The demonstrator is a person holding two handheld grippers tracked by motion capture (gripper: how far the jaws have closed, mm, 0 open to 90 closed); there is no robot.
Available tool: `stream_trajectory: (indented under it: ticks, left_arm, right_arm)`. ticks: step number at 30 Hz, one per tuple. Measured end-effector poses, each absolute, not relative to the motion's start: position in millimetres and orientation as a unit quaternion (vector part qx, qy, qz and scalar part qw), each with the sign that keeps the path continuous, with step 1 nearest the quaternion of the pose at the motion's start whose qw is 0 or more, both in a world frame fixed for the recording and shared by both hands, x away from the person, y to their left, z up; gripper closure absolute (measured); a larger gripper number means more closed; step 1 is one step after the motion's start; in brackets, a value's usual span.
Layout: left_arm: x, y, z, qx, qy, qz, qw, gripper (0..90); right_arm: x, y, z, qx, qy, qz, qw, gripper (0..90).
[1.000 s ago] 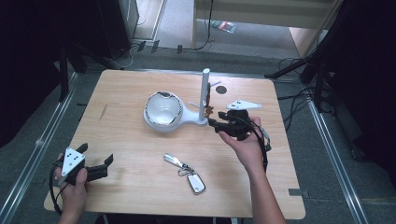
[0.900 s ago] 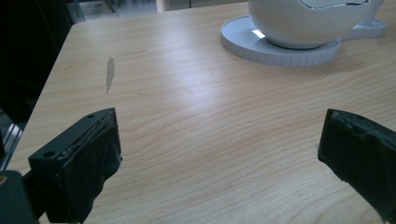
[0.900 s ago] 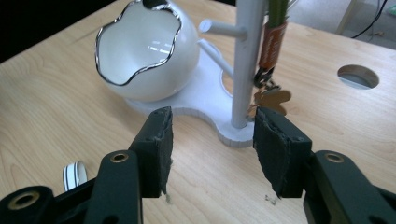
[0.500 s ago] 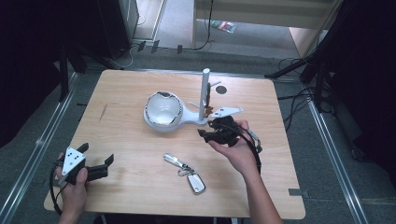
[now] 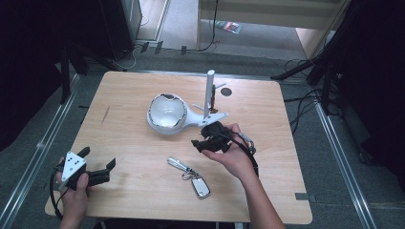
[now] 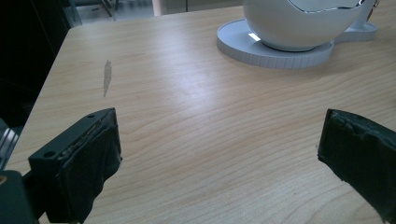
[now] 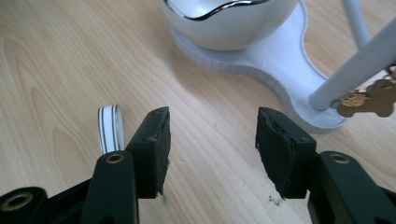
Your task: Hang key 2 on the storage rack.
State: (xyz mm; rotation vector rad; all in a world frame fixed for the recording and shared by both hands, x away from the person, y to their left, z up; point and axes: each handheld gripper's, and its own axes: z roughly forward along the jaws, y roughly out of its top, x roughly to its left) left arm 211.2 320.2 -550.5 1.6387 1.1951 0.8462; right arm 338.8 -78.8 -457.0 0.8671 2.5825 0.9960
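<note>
Closest to me, my left gripper (image 5: 98, 172) sits at the table's (image 5: 133, 191) near left corner, jaws spread wide with nothing but bare wood between them. A bit further in, the key bunch (image 5: 190, 177) lies flat mid-table. Just beyond it my right gripper (image 5: 200, 144) hovers, jaws partly apart and just been opening, nothing between them. Behind that sits the white bowl stand (image 5: 167, 114) with its post (image 5: 209, 93).

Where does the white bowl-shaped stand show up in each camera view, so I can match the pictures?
High view: the white bowl stand sits at the table's centre, left of the right gripper.
Left gripper view: top right, beyond the open jaws.
Right gripper view: top centre, above the open jaws.
Shared landmark: the stand's flat round base on the wood table.
</note>
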Motion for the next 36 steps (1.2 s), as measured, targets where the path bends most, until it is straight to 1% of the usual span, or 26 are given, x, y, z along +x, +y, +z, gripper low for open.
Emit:
stream_trajectory:
  ticks: [17, 36]
  left_arm:
    - [212, 320, -551, 0.666, 0.484, 0.343, 0.453, 0.0]
    - [212, 320, -551, 0.665, 0.486, 0.343, 0.452, 0.0]
  right_arm:
    - [329, -58, -471, 0.268, 0.915, 0.284, 0.104, 44.8]
    - [323, -44, -486, 0.242, 0.942, 0.222, 0.065, 45.6]
